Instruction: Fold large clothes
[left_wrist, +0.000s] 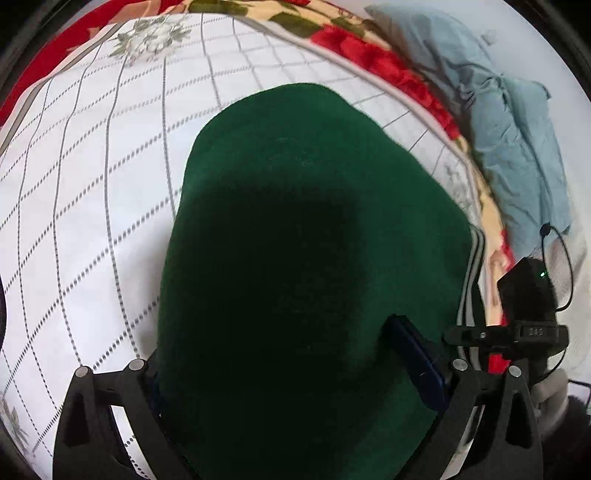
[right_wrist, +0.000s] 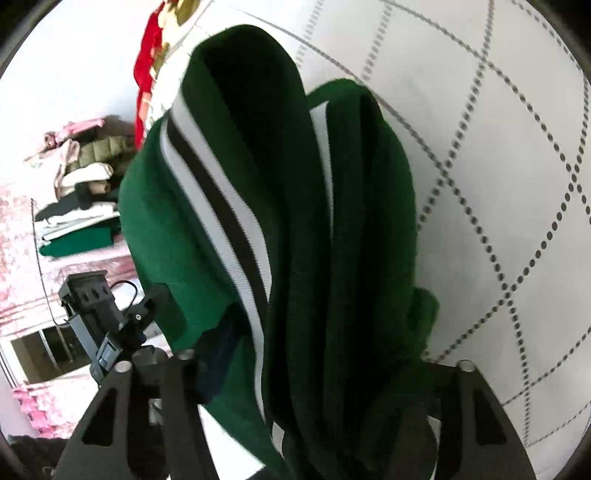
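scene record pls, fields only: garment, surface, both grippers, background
garment: dark green sweater with white and black striped trim, bunched in thick folds
surface: white bedspread with a dotted grid pattern
left gripper: sweater lies between its fingers; grip cannot be told
right gripper: folded layers of sweater between its fingers; contact hidden by cloth
background: pile of folded clothes at the left of the right wrist view; blue-grey cloth beyond the bed edge; red floral blanket
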